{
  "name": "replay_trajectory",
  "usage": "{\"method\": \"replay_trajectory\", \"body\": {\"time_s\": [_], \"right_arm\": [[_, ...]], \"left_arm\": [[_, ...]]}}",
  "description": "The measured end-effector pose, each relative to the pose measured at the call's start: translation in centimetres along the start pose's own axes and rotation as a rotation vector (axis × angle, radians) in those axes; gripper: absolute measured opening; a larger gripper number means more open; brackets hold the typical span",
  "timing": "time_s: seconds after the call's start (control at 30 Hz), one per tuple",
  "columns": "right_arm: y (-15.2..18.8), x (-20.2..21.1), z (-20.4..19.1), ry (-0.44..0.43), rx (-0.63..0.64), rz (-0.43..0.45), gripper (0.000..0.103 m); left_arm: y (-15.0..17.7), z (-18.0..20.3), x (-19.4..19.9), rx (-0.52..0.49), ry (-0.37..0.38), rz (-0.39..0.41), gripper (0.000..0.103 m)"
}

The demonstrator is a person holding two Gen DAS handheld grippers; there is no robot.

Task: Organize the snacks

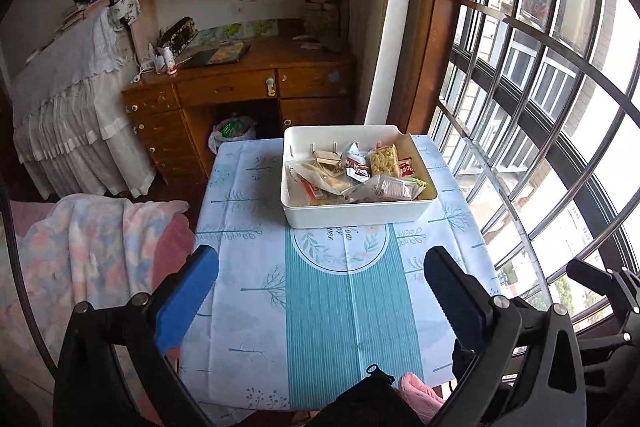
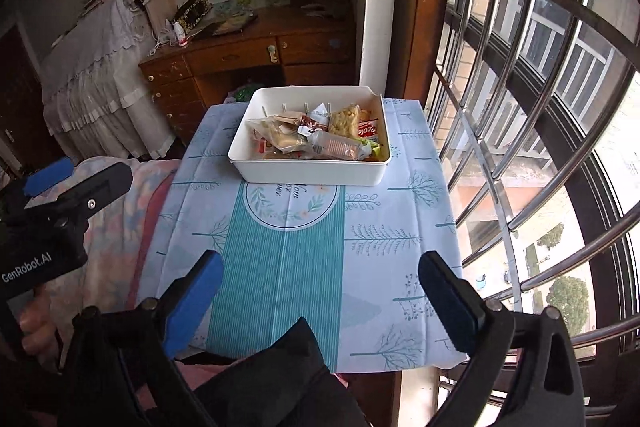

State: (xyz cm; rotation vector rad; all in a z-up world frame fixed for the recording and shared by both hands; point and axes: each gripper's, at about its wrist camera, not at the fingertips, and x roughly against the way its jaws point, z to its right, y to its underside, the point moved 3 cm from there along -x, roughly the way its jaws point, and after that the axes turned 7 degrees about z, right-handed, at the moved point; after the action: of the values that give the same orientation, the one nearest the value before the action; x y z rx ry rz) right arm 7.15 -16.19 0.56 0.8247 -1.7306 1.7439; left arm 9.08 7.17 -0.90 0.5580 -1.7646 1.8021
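A white bin (image 1: 352,215) stands at the far middle of a small table covered with a blue tree-print cloth (image 1: 248,227). Several wrapped snacks (image 1: 360,171) lie piled inside it. My left gripper (image 1: 320,259) hangs open above the near half of the cloth, well short of the bin, with nothing between its fingers. In the right wrist view the same bin (image 2: 308,173) and snacks (image 2: 316,137) show. My right gripper (image 2: 322,261) is also open and empty over the near cloth. The left gripper (image 2: 60,183) appears at that view's left, held by a hand.
A barred window (image 1: 540,107) runs along the table's right side. A bed or seat with a pastel blanket (image 1: 92,251) lies to the left. Behind the table stand a wooden desk (image 1: 240,87) and bookshelves. Dark clothing (image 2: 280,367) of the person shows at the near edge.
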Motion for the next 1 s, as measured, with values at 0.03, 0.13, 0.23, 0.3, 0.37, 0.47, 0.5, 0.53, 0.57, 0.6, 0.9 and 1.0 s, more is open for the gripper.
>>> {"method": "replay_trajectory", "body": {"time_s": [0.03,0.13,0.23,0.3,0.37,0.47,0.5,0.53,0.57,0.6,0.9,1.0], "right_arm": [[0.2,0.2,0.1,-0.003,-0.012,0.018,0.099],[0.7,0.6,0.6,0.019,-0.040,0.051,0.099],[1.4,1.2,0.7,0.035,-0.047,0.068,0.099],[1.8,1.5,0.6,0.045,-0.037,0.078,0.099],[1.9,1.6,0.6,0.047,-0.035,0.084,0.100],[2.1,1.4,1.0,0.053,-0.047,0.075,0.103],[2.2,1.3,1.1,0.052,-0.048,0.067,0.103],[2.3,1.1,1.1,0.047,-0.048,0.059,0.103],[2.4,0.9,1.2,0.041,-0.049,0.051,0.103],[2.4,0.9,1.2,0.035,-0.050,0.046,0.103],[2.7,0.1,1.0,0.010,-0.047,0.011,0.103],[2.8,0.1,1.0,0.011,-0.051,0.005,0.103]], "left_arm": [[0.3,0.2,0.0,0.014,-0.008,-0.009,0.102],[1.2,0.9,0.1,0.009,-0.039,-0.017,0.102],[1.9,1.3,0.4,0.003,-0.064,-0.011,0.102],[2.2,1.6,0.5,-0.002,-0.077,-0.012,0.102],[2.7,1.9,0.4,-0.006,-0.086,-0.023,0.102],[3.2,2.0,0.2,-0.003,-0.098,-0.043,0.102],[3.3,2.0,0.2,-0.001,-0.105,-0.047,0.102],[3.4,1.9,0.2,0.003,-0.108,-0.051,0.102],[3.5,1.9,0.2,0.006,-0.111,-0.054,0.102],[3.6,1.8,0.2,0.010,-0.114,-0.057,0.102],[3.9,1.8,0.0,0.015,-0.115,-0.067,0.102],[4.0,1.9,-0.1,0.014,-0.108,-0.068,0.102]]}}
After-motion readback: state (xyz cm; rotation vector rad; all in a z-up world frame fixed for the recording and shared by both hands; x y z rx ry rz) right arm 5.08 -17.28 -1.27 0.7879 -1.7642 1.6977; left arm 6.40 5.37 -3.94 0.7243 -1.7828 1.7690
